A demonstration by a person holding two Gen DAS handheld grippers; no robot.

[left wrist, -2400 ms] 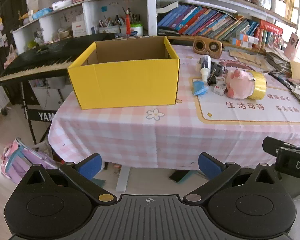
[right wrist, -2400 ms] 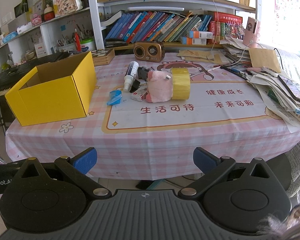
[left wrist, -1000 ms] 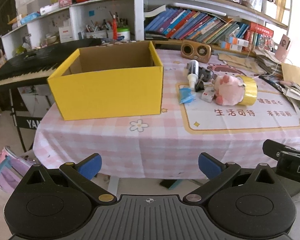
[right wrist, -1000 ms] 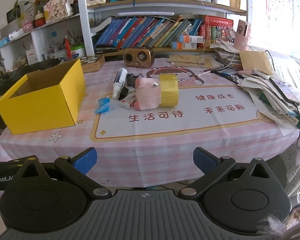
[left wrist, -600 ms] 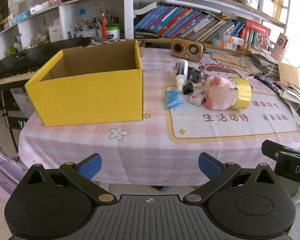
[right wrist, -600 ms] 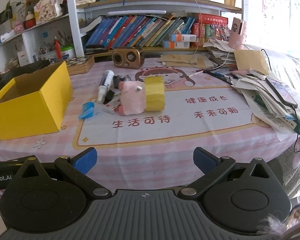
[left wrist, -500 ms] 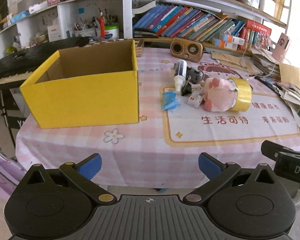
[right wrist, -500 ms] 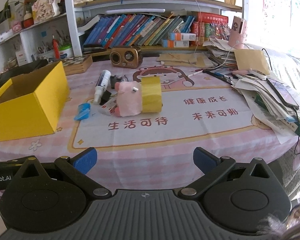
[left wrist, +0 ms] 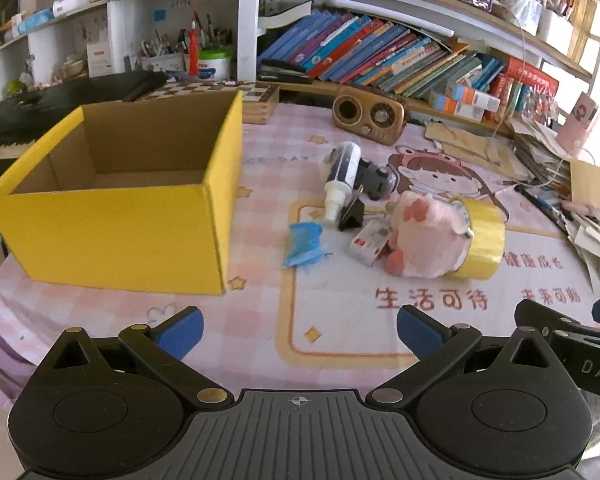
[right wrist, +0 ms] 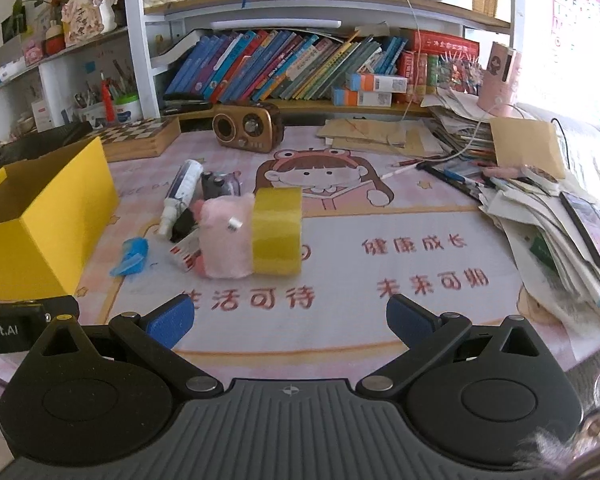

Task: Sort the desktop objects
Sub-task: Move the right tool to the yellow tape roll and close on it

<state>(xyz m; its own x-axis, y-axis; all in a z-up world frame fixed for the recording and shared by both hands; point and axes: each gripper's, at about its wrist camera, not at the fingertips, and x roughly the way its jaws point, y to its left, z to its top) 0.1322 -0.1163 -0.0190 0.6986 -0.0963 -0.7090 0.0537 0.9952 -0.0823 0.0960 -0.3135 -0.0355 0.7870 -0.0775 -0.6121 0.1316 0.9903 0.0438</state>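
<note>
An empty yellow cardboard box (left wrist: 116,232) (right wrist: 44,216) stands open on the left of the pink checked table. Right of it lies a small heap: a pink plush toy (left wrist: 424,236) (right wrist: 224,236) against a roll of yellow tape (left wrist: 480,240) (right wrist: 277,231), a white bottle (left wrist: 342,176) (right wrist: 178,192), a blue wrapper (left wrist: 304,240) (right wrist: 132,256), a black binder clip (left wrist: 352,216), a small red-and-white box (left wrist: 368,242) and a grey toy car (left wrist: 376,178). My left gripper (left wrist: 299,328) and right gripper (right wrist: 288,316) both hover open and empty over the table's near edge, short of the heap.
A brown retro speaker (left wrist: 368,114) (right wrist: 248,126) and a chessboard box (right wrist: 140,136) sit at the back before bookshelves. Stacked papers (right wrist: 548,216) crowd the right edge. A black keyboard (left wrist: 60,100) stands behind the yellow box. The right gripper's body (left wrist: 572,348) shows low right in the left view.
Both grippers have moved forward toward the table, so the box and the heap look larger and nearer. Both jaws stay open; nothing on the table has shifted.
</note>
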